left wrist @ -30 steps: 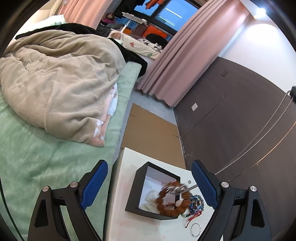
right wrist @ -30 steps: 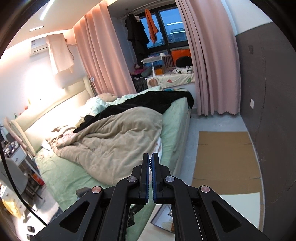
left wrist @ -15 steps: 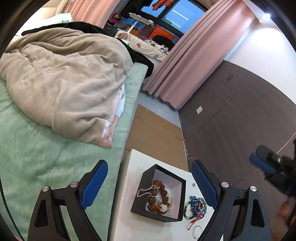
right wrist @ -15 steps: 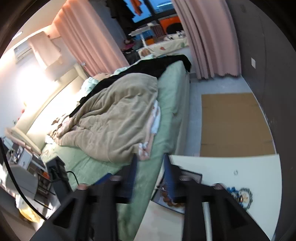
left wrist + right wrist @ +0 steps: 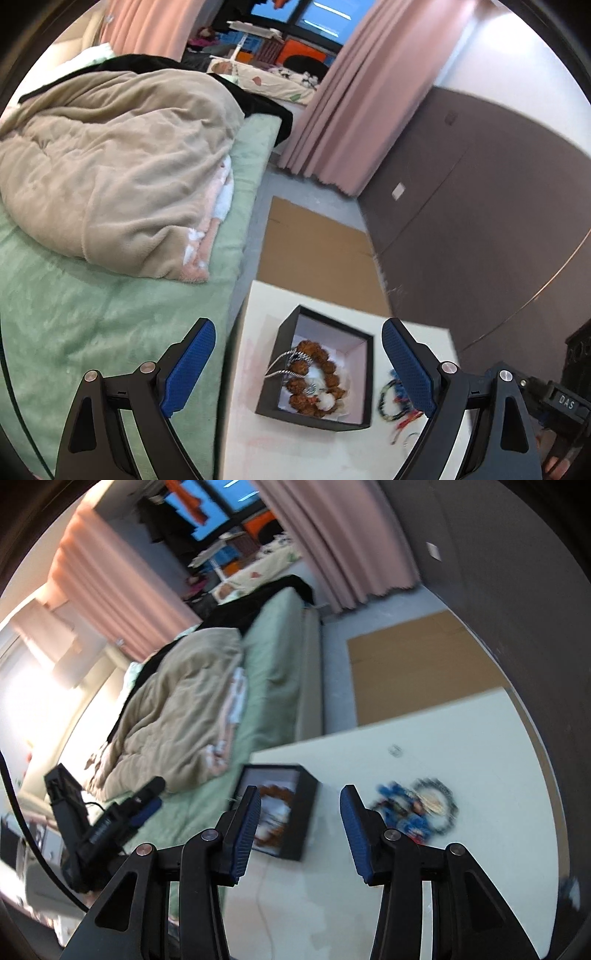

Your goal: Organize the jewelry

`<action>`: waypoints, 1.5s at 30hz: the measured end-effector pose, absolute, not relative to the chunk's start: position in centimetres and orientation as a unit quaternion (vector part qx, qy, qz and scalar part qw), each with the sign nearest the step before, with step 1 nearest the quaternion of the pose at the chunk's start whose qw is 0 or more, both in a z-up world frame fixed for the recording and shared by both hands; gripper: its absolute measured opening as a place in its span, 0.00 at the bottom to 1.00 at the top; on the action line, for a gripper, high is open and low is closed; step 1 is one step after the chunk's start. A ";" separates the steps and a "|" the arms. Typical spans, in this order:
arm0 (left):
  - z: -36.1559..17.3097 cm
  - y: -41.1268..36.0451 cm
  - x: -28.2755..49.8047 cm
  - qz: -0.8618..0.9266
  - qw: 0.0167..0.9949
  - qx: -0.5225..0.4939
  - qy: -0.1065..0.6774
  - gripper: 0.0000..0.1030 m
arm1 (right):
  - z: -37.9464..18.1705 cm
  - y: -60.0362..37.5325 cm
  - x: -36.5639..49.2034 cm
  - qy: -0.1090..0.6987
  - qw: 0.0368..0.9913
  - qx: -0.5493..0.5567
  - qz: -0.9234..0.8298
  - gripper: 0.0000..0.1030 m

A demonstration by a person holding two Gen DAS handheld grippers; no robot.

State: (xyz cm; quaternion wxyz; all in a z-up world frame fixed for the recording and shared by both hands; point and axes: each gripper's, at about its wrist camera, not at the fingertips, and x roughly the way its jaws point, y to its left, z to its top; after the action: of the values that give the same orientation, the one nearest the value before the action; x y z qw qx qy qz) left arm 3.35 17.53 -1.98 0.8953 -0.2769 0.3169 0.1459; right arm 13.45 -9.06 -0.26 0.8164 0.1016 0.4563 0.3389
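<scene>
A black jewelry box [image 5: 284, 358] with a white lining sits on the white table [image 5: 251, 435]. Inside lie a brown bead bracelet [image 5: 325, 369] and a silver chain [image 5: 284, 363]. Several colourful bracelets [image 5: 395, 404] lie on the table right of the box. My left gripper [image 5: 295, 365] is open and empty, above the box. My right gripper [image 5: 300, 818] is open and empty, above the table between the box [image 5: 303, 823] and the blurred pile of bracelets [image 5: 417, 806].
A bed [image 5: 74, 306] with a beige blanket [image 5: 110, 177] runs along the table's left side. Brown cardboard [image 5: 317, 251] lies on the floor beyond the table. A dark wall [image 5: 480, 221] stands to the right. A small ring [image 5: 395, 750] lies far on the table.
My right gripper was shut on the silver chain over the box; it has opened, the chain now lies in the box, and the gripper has dropped toward the table.
</scene>
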 end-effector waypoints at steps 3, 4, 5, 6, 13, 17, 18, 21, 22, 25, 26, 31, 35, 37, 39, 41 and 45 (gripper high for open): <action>-3.6 17.4 4.4 0.153 0.886 -0.271 0.343 0.89 | -2.3 -11.0 14.0 0.471 0.811 0.118 0.325 0.44; -4.2 17.5 4.8 0.156 0.881 -0.272 0.354 0.89 | -2.9 -11.5 14.3 0.477 0.809 0.123 0.320 0.44; -4.9 17.7 5.1 0.158 0.875 -0.275 0.365 0.86 | -3.3 -11.8 14.4 0.482 0.806 0.128 0.317 0.44; -5.5 17.8 5.4 0.159 0.869 -0.279 0.375 0.83 | -3.7 -12.2 14.6 0.488 0.802 0.135 0.316 0.44; -8.3 18.1 6.4 0.168 0.839 -0.296 0.425 0.71 | -4.3 -14.3 14.9 0.492 0.800 0.145 0.312 0.44; -8.9 17.7 6.8 0.173 0.833 -0.290 0.438 0.63 | -4.9 -15.2 15.1 0.503 0.797 0.146 0.301 0.44; -9.1 17.7 6.9 0.169 0.833 -0.291 0.439 0.57 | -5.0 -15.4 15.1 0.505 0.796 0.147 0.299 0.44; -9.7 17.6 7.3 0.158 0.827 -0.303 0.446 0.27 | -5.1 -16.0 15.2 0.506 0.797 0.147 0.295 0.44; -9.8 17.6 7.4 0.155 0.824 -0.306 0.450 0.22 | -5.1 -16.2 15.2 0.506 0.797 0.147 0.294 0.44; -9.6 17.3 7.2 0.148 0.822 -0.315 0.452 0.13 | -5.3 -16.5 15.0 0.508 0.798 0.144 0.290 0.44; -9.2 17.1 7.1 0.150 0.824 -0.311 0.448 0.11 | -5.4 -16.5 15.0 0.509 0.798 0.141 0.289 0.44; -7.5 16.9 6.2 0.157 0.837 -0.308 0.423 0.04 | -6.9 -15.9 14.8 0.531 0.790 0.113 0.285 0.44; -6.3 16.7 5.4 0.156 0.847 -0.309 0.403 0.01 | -8.6 -15.1 14.6 0.553 0.782 0.079 0.277 0.44; -5.6 16.4 5.1 0.147 0.853 -0.309 0.393 0.01 | -9.4 -14.8 14.6 0.564 0.777 0.067 0.271 0.44; -5.0 15.9 5.1 0.136 0.859 -0.308 0.386 0.00 | -10.2 -14.6 14.6 0.574 0.772 0.057 0.267 0.44; -4.6 15.3 5.1 0.127 0.863 -0.304 0.382 0.00 | -10.8 -14.3 14.6 0.583 0.767 0.049 0.264 0.44; -4.5 15.0 5.6 0.145 0.867 -0.280 0.386 0.00 | -11.7 -13.8 14.4 0.592 0.763 0.030 0.259 0.44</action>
State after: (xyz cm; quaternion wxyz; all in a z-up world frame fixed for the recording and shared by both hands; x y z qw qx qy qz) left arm 5.63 14.97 -4.48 0.8672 -0.2798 0.3856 0.1448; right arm 14.39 -13.77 -11.71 0.7627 0.0295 0.5920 0.2587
